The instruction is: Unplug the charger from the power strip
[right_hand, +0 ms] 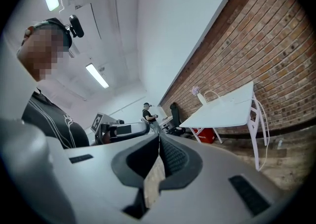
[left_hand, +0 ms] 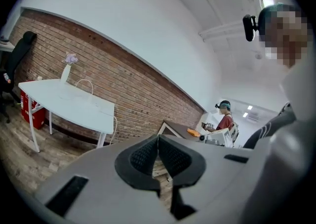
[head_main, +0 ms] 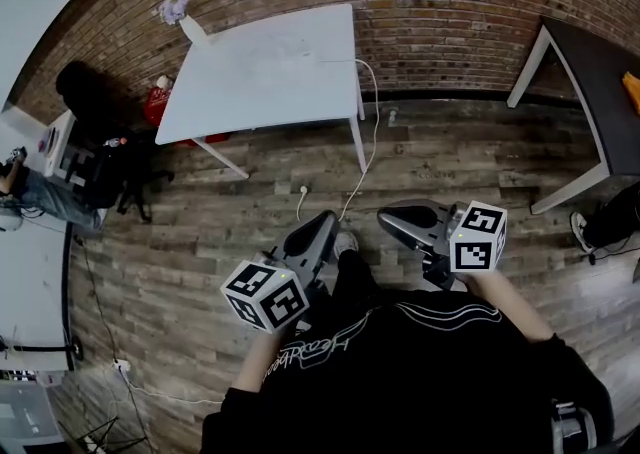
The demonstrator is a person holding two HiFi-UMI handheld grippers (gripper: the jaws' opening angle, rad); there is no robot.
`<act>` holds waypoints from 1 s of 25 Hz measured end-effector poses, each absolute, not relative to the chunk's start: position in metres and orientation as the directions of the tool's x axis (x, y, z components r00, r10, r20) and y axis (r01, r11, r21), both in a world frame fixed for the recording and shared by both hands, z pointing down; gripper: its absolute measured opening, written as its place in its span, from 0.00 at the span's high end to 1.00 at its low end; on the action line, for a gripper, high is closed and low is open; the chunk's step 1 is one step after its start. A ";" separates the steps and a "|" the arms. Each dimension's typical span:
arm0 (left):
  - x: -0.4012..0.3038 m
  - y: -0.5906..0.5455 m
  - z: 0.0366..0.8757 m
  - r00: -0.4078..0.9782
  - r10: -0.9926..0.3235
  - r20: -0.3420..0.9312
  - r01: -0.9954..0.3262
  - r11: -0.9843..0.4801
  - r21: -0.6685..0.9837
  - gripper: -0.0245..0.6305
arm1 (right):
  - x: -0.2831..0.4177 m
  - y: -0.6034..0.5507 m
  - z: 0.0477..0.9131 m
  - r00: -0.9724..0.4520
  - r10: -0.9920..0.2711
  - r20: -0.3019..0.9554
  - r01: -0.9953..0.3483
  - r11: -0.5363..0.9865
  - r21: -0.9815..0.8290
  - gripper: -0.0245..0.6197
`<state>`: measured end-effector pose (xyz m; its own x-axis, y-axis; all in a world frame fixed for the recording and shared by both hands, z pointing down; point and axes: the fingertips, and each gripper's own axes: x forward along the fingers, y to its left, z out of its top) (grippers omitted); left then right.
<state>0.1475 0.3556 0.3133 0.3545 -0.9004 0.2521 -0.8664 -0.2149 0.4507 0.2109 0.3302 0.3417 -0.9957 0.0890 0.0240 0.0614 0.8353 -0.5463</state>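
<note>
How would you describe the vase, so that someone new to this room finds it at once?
Look at the brick wall and the white table in front of it. On its far left corner in the head view stands a slim white vase. Unlike the thin white cable on the same table, it carries pale purple flowers.

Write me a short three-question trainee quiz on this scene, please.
1. True or false: the left gripper and the right gripper are both shut with nothing between their jaws.
2. What hangs from the white table down to the floor? A) a white cable B) a towel C) a chain
3. What stands on the table's far corner?
Key: 1 true; 2 A; 3 a vase with flowers.
</note>
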 end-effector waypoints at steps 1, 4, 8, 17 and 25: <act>0.137 0.346 0.316 0.357 -0.898 0.255 -0.864 -0.214 0.455 0.95 | 0.201 0.319 0.344 -0.996 0.079 0.029 0.050 0.832 -0.552 0.97; 0.102 0.315 0.324 0.363 -0.892 0.270 -0.855 -0.204 0.477 0.95 | 0.169 0.287 0.350 -0.997 0.059 0.042 0.025 0.819 -0.573 0.97; 0.049 0.269 0.332 0.369 -0.883 0.289 -0.846 -0.191 0.498 0.95 | 0.116 0.245 0.355 -0.996 0.066 0.062 0.017 0.809 -0.587 0.97; -0.101 0.174 0.341 0.312 -0.881 0.356 -0.878 -0.124 0.463 0.95 | -0.013 0.144 0.360 -0.990 0.048 0.132 -0.041 0.803 -0.594 0.97; -0.172 0.116 0.345 0.304 -0.883 0.359 -0.886 -0.124 0.446 0.95 | -0.063 0.074 0.363 -0.987 -0.024 0.158 -0.114 0.802 -0.587 0.97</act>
